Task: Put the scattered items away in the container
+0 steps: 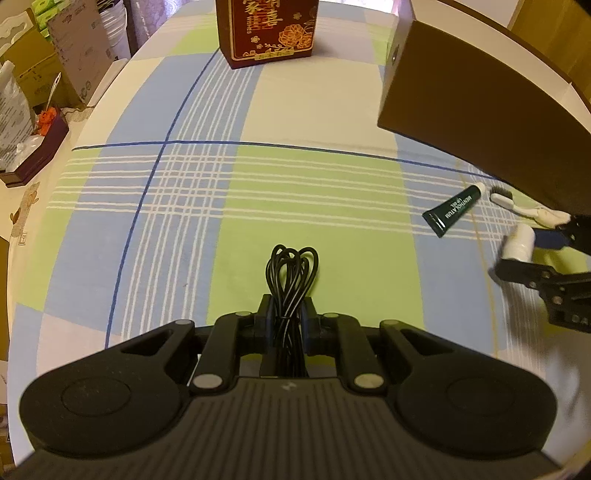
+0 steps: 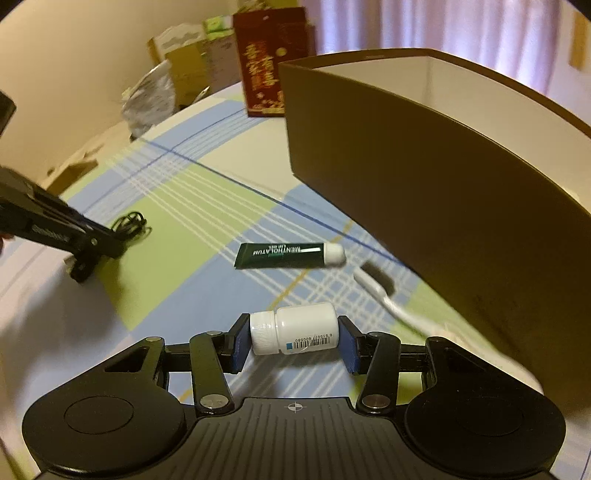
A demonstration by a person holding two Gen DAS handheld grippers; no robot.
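Your right gripper (image 2: pixel 293 338) has its jaws closed on a small white bottle (image 2: pixel 295 332) with a ribbed cap and a barcode label; it lies crosswise between the blue pads (image 2: pixel 239 345), long axis from 9 to 3 o'clock, cap toward 9, and it looks lifted just above the checked cloth (image 2: pixel 177 280) of the table; in your left wrist view the same bottle shows blurred at 3 o'clock. Your left gripper (image 1: pixel 286 321) has its jaws narrow, pinched on a black coiled cable (image 1: pixel 291 277); the loops stick out toward 12 o'clock. One dark green tube (image 2: pixel 284 254) with a white cap lies flat on the cloth at 12 o'clock from the bottle, long axis 9 to 3, cap toward 3; one white toothbrush (image 2: pixel 380 291) with dark bristles lies just beside that cap, running from 11 down to 5, close to the wall of the container. The brown container (image 2: pixel 424 199), white inside, stands open at 1 to 3 o'clock in your right view. One red gift box (image 1: pixel 267 31) with gold flowers stands upright at 12 o'clock in your left view; you count one bottle, one cable, one tube, one toothbrush.
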